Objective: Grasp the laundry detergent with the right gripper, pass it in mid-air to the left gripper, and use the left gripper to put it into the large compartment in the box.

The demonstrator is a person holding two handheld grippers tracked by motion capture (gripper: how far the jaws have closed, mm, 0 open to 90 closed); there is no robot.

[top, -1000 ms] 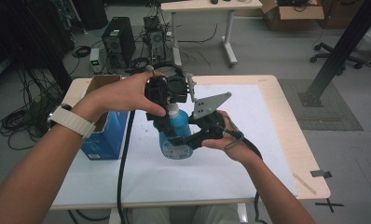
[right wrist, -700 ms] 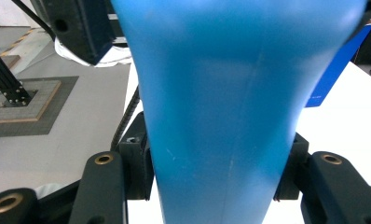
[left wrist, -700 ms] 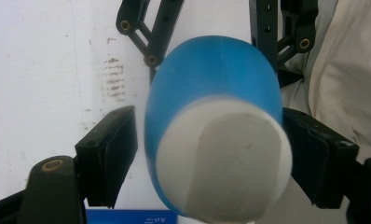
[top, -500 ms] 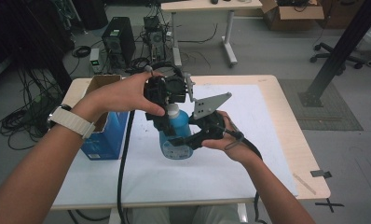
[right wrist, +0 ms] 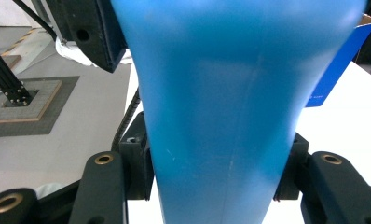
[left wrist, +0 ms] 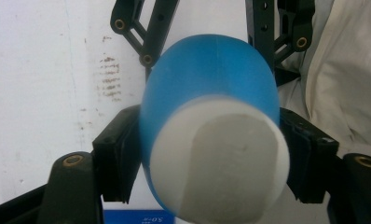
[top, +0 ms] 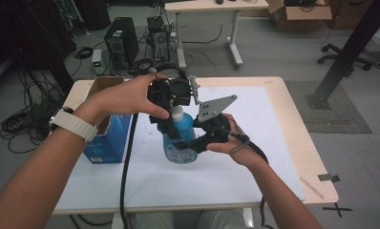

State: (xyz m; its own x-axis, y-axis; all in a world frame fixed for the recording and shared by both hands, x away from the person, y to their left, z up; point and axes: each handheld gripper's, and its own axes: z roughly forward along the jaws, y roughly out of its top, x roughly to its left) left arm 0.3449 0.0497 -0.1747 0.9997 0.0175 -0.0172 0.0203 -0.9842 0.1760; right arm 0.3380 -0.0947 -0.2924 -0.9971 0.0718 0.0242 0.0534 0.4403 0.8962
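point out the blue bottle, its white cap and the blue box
blue bottle [top: 181, 143]: high view, on its lower body
white cap [left wrist: 221, 163]: left gripper view, on the cap's flat top
blue box [top: 107, 138]: high view, on its near side wall

The setting is a robotics or electronics laboratory. A light wooden work table [top: 302, 143] carries a white mat [top: 255, 157] and stands on a grey floor. Behind it, desktop computer towers [top: 121, 44] sit directly on the floor among tangled cables [top: 21, 119]. A black metal frame post [top: 348, 52], a rolling chair base [top: 348, 52], a second desk [top: 212, 5] and an open cardboard box [top: 300, 9] surround the workspace.
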